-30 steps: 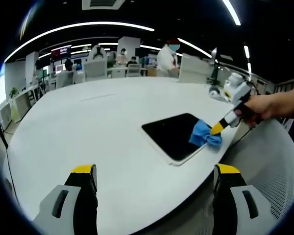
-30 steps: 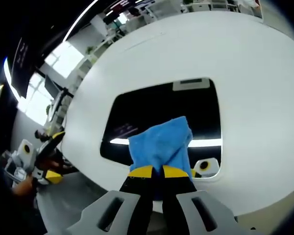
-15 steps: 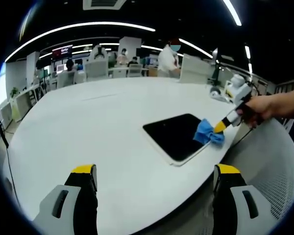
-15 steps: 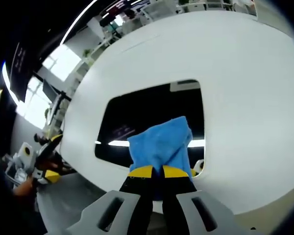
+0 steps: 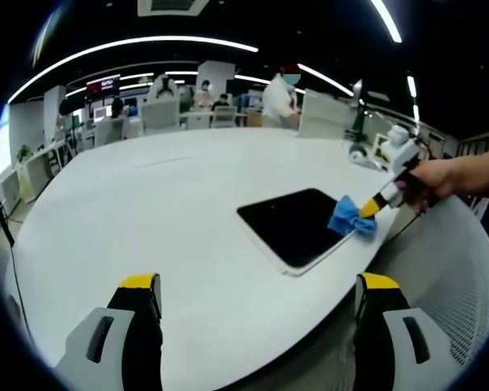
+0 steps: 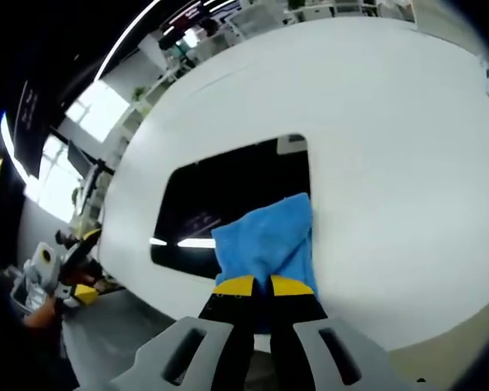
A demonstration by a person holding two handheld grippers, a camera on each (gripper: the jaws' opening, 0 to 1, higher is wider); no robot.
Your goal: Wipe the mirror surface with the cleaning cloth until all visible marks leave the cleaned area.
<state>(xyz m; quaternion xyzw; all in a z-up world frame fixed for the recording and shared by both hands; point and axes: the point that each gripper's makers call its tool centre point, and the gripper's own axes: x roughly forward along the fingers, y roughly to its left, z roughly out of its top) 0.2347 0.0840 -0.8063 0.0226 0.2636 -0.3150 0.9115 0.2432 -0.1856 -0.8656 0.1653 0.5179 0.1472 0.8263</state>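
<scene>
1. The mirror (image 5: 292, 226) is lying flat on the table (image 5: 147, 204), near the table's curved edge; it is a thin dark rectangle with rounded corners and a pale rim, its glossy face reflecting a bright strip of ceiling light in the right gripper view (image 6: 236, 208).
2. The cloth (image 6: 269, 241) is a soft, blue, slightly crumpled rag, and I am pressing it onto the mirror's edge, where it is overlapping both the dark glass and the white tabletop beside it; in the left gripper view it is showing as a small bunched blue wad (image 5: 352, 218) at the mirror's far right corner.
3. My right gripper (image 6: 255, 285) is pinching the cloth, its yellow-tipped black jaws drawn tight together on the fabric; in the left gripper view a hand (image 5: 432, 181) is holding it from the right.
4. My left gripper (image 5: 257, 285) is hanging above the table's near edge, well apart from the mirror, its two yellow-capped jaws spread wide with nothing between them.
5. The table is a broad, smooth, matte white oval.
6. Beyond it, desks, chairs and people are standing under long curved light strips.
</scene>
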